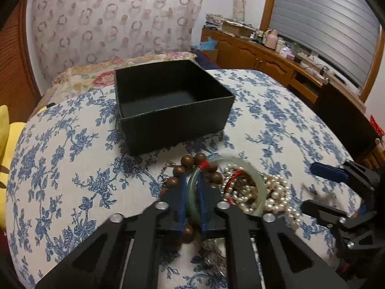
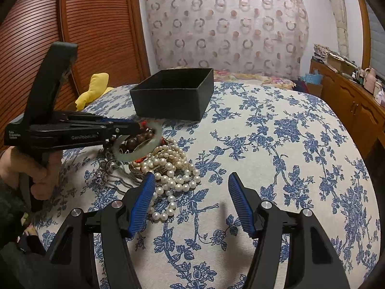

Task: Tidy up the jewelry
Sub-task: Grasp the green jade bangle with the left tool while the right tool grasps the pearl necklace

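Floral bedspread (image 2: 276, 144), wooden cabinets (image 1: 259, 55), shuttered window (image 1: 324, 24).

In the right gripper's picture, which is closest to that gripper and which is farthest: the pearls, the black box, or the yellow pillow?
From the right gripper:
1. Pearl necklace, nearest, heaped on the bedspread just past its left finger.
2. Black box, farther up the bed, behind the jewelry pile.
3. Yellow pillow, farthest, at the bed's far left edge by the wooden door.
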Demonstrator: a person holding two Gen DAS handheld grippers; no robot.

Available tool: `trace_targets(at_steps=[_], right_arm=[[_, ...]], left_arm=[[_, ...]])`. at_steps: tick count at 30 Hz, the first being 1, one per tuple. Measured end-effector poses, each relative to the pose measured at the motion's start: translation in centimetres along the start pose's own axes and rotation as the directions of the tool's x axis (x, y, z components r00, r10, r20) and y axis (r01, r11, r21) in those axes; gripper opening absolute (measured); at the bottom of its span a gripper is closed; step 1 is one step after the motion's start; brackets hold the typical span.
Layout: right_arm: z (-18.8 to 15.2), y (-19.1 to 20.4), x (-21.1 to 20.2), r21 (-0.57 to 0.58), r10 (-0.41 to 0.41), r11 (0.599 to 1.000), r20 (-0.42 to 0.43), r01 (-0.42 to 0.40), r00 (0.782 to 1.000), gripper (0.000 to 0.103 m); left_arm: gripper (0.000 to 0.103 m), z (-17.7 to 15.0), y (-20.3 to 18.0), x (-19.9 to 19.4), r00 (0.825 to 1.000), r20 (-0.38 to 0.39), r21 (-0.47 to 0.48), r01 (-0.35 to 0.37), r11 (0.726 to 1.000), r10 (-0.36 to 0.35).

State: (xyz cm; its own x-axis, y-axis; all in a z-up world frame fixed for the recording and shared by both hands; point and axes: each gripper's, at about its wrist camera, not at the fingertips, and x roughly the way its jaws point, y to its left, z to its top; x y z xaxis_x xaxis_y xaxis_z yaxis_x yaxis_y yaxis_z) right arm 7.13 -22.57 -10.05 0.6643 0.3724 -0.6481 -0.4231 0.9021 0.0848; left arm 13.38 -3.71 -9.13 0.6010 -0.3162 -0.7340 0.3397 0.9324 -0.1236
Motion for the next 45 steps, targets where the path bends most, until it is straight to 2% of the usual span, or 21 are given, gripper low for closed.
trace_targets(at_steps=[8, 15, 21, 26, 34, 39, 43, 45], right_arm=[[0.1, 0.1, 0.4, -0.014, 0.034, 0.999, -0.033, -0.034, 0.999, 0.065], [0.8, -0.1, 1.7, -0.047, 0.034, 0.998, -0.086, -0.038, 0.996, 0.047], [1.3, 0.3, 2.3, -0.095, 0.028, 0.995, -0.119, -0.039, 0.993, 0.047], [1.5, 0.5, 3.1, -0.076, 0.091, 0.991, -0.178, -0.106, 0.980, 0.047], [2.2, -0.1, 4.1, -0.028, 0.128, 0.990, -0.185, -0.135, 0.974, 0.046], [2.4, -0.3, 4.5, -0.019, 0.170, 0.984, -0.180, -0.177, 0.969, 0.031], [2.6, -0.2, 4.0, -0.034, 0.172, 0.983, -0.165, -0.180, 0.971, 0.018], [2.7, -0.3, 3.6, -0.036, 0.178, 0.982, -0.151, -0.185, 0.972, 0.009]], left_arm=[[0.006, -1.1, 0.1, -2.3, 0.998, 0.066, -0.036, -0.001, 0.999, 0.003], [0.006, -1.9, 0.0, -4.4, 0.991, 0.131, -0.060, -0.025, 0.998, 0.033], [0.006, -2.2, 0.1, -4.7, 0.990, 0.141, -0.067, -0.017, 0.998, 0.026], [0.006, -2.4, 0.2, -4.7, 0.990, 0.140, -0.071, -0.016, 0.997, 0.026], [0.006, -2.5, 0.3, -4.5, 0.990, 0.136, -0.077, -0.013, 0.997, 0.024], [0.006, -2.6, 0.3, -4.4, 0.991, 0.133, -0.081, -0.013, 0.997, 0.024], [0.006, -2.6, 0.3, -4.4, 0.991, 0.134, -0.079, -0.015, 0.997, 0.026], [0.006, -2.6, 0.3, -4.5, 0.990, 0.138, -0.080, -0.017, 0.997, 0.028]])
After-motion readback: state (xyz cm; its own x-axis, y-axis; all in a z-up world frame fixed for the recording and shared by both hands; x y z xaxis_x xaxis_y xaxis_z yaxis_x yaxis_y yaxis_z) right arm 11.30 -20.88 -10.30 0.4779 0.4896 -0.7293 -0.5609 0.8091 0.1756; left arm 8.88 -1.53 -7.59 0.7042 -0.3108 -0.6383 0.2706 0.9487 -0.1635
